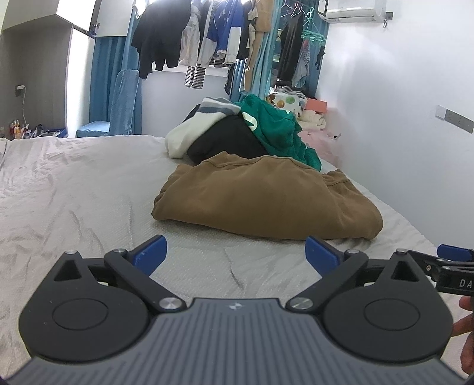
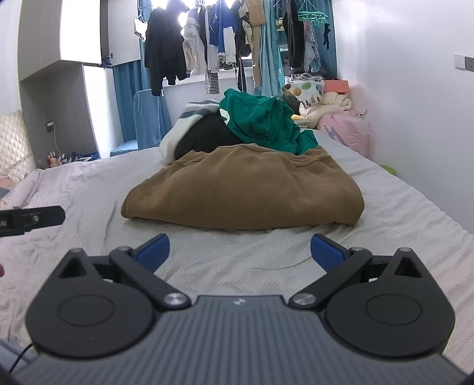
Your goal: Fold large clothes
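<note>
Both fingers [image 1: 151,253] short of brown garment [image 1: 266,198].

A wrinkled pale grey bed sheet [image 2: 89,189] covers the bed. Beyond its far edge, a blue fabric-covered chair [image 1: 118,103] stands near a blue curtain [image 1: 102,77]. At the far right corner, a spotted white cushion [image 2: 305,88] rests beside a cream rolled blanket [image 2: 334,103] and a salmon-pink box [image 2: 336,86]. A white air conditioner [image 1: 352,11] is mounted high on the white wall [image 1: 385,88], which carries a grey switch plate [image 1: 457,120].
</note>
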`<act>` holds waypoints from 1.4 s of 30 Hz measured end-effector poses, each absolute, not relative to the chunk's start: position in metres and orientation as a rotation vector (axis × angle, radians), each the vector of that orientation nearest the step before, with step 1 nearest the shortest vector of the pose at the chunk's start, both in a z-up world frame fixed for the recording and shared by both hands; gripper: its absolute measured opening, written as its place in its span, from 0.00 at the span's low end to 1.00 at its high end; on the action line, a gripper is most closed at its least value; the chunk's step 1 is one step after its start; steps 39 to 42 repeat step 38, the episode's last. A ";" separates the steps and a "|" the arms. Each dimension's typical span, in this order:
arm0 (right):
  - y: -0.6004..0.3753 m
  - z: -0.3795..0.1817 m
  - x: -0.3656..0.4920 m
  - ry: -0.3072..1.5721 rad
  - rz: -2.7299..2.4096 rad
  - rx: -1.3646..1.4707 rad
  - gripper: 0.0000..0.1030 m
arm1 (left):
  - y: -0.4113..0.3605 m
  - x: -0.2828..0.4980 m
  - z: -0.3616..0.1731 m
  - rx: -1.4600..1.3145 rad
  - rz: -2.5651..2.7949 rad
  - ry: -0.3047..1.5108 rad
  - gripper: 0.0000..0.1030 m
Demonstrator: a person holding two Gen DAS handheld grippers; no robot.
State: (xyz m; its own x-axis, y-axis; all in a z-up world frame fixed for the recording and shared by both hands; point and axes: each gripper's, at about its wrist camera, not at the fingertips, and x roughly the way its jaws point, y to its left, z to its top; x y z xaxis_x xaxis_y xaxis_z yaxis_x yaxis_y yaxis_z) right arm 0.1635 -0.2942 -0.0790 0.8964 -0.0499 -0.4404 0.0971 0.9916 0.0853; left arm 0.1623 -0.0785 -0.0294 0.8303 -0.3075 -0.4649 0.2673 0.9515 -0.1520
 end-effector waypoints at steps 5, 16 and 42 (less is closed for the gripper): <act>-0.296 -0.080 0.163 0.453 -0.081 0.113 1.00 | -0.079 0.162 -0.030 -0.074 -0.300 0.514 0.99; -0.296 -0.081 0.164 0.455 -0.079 0.114 1.00 | -0.081 0.163 -0.028 -0.058 -0.291 0.520 0.99; -0.292 -0.081 0.164 0.452 -0.078 0.110 1.00 | -0.078 0.155 -0.021 -0.060 -0.313 0.504 0.99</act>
